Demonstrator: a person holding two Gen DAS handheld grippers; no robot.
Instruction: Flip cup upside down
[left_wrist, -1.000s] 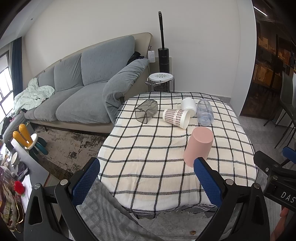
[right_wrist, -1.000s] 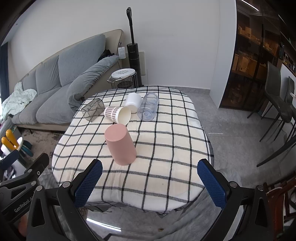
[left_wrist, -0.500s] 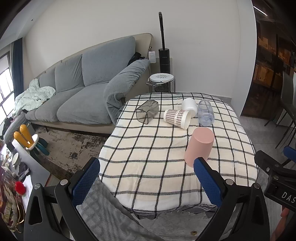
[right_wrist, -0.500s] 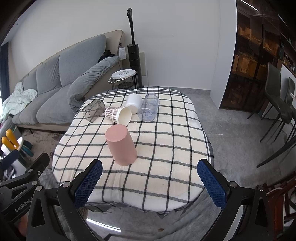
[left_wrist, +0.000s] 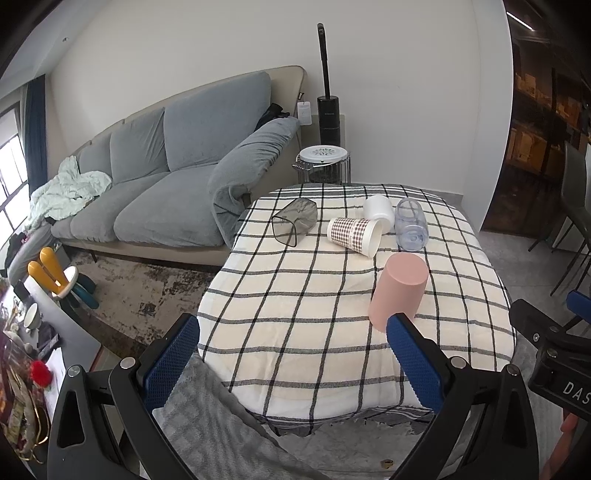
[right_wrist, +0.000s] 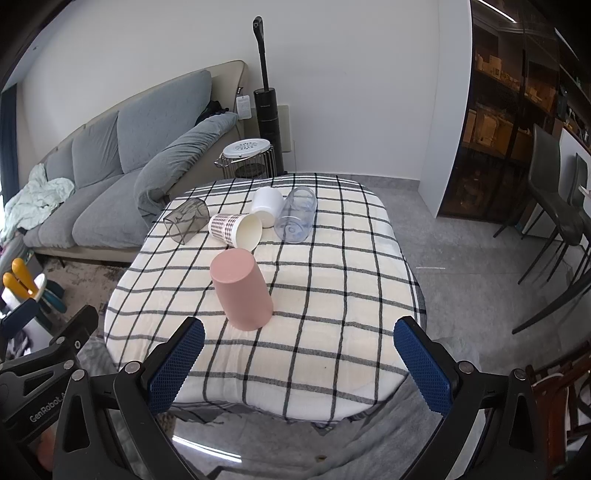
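Both grippers gape short of the upside-down pink cup (right_wrist: 242, 291).

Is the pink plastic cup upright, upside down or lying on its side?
Upside down: the pink plastic cup shows its closed base on top, rim on the checked tablecloth.

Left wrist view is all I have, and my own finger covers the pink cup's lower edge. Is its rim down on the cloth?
Observer: Yes. In the right wrist view the pink cup stands mouth-down with its closed base up, and its whole rim sits on the checked cloth.
Operator: I only see a corner of the right gripper. What state is it in?
Observer: The right gripper is open with nothing between its fingers, and it is short of the cup.
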